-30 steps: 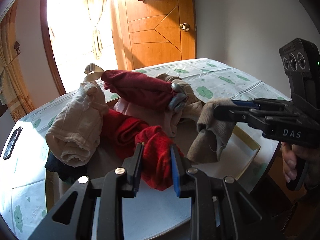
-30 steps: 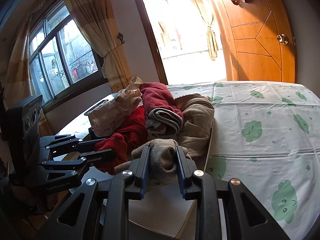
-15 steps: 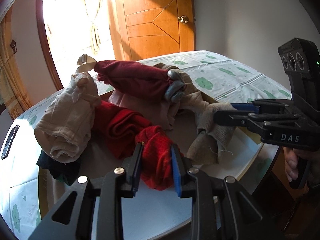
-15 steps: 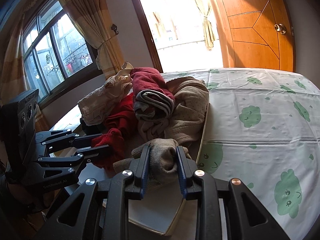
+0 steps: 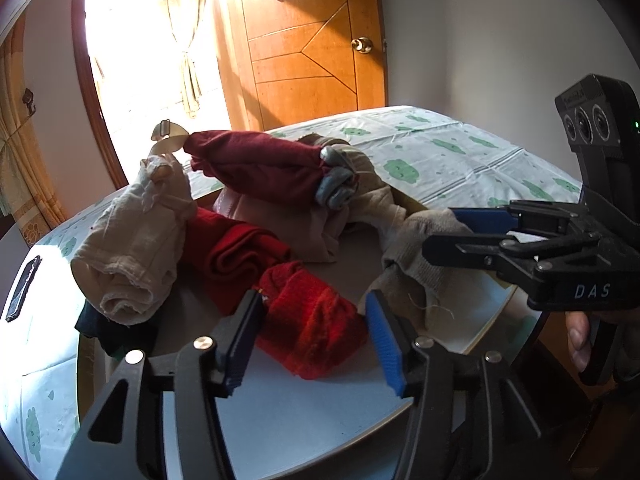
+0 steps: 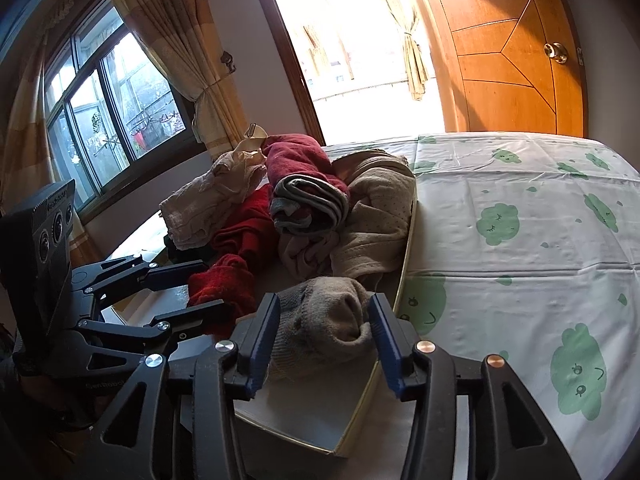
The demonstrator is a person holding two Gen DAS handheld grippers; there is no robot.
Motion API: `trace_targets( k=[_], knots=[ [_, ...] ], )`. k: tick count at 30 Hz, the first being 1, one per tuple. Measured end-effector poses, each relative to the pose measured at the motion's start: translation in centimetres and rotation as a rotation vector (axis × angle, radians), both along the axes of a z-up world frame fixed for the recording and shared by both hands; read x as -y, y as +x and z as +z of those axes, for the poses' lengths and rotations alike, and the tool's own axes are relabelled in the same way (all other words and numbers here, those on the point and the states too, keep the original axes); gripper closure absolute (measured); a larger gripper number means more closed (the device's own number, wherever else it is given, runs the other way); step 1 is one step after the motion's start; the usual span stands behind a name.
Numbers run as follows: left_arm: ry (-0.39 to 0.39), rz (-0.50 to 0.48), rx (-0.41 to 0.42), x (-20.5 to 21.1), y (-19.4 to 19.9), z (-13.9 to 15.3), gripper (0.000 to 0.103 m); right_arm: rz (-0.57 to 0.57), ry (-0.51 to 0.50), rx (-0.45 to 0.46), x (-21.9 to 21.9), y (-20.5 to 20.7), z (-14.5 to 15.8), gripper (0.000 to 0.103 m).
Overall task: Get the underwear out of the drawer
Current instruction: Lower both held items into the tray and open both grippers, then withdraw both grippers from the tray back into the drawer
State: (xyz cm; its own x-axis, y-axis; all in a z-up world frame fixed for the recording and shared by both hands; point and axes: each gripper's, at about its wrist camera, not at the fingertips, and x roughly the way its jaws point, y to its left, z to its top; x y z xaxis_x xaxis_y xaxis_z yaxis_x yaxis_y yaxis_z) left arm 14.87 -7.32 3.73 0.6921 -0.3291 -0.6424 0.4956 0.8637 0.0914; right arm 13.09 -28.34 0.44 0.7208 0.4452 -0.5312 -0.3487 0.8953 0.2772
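**Both tools spread, clothes loose between the pads**

Your left tool (image 5: 312,328) has just been opening; its jaws now stand apart around the red roll (image 5: 316,320), with a gap showing at the right pad, so nothing is pinched. Your right tool (image 6: 322,330) has also just been opening; the grey sock (image 6: 324,328) lies between its pads, and the pads look off the cloth or barely brushing it.

The drawer (image 6: 360,408) sits on the bed (image 6: 520,240), and its floor is bare just in front of both tools. Its right wall runs close along the right pad of your right tool, so there is little room on that side; beyond the wall the bed sheet is open. Left of your left tool the drawer's rim curves past a dark cloth (image 5: 116,328), and further left a phone (image 5: 24,284) lies on the sheet.

Ahead of the tools the pile rises: a cream bundle (image 5: 132,248) ahead and left of the left tool, a maroon roll (image 5: 256,168) on top at the back, and a beige piece (image 6: 380,216) ahead of the right tool against the right wall. In the left view your right tool comes in from the right, its tips at the sock, just beside the red roll. Your two tools are near each other, side by side.
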Motion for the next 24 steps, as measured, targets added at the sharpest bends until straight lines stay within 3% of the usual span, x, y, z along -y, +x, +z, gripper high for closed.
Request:
trace_targets(
  k=[5,24],
  knots=[
    [-0.01,-0.003,0.003,0.1,-0.4,0.2,0.045,0.0,-0.007,0.016,-0.4,-0.9,0.1,0.044],
    [-0.056,-0.022,0.009,-0.5,-3.1,1.2,0.037,0.011,0.036,0.034,0.4,-4.4,1.6,0.042]
  ],
)
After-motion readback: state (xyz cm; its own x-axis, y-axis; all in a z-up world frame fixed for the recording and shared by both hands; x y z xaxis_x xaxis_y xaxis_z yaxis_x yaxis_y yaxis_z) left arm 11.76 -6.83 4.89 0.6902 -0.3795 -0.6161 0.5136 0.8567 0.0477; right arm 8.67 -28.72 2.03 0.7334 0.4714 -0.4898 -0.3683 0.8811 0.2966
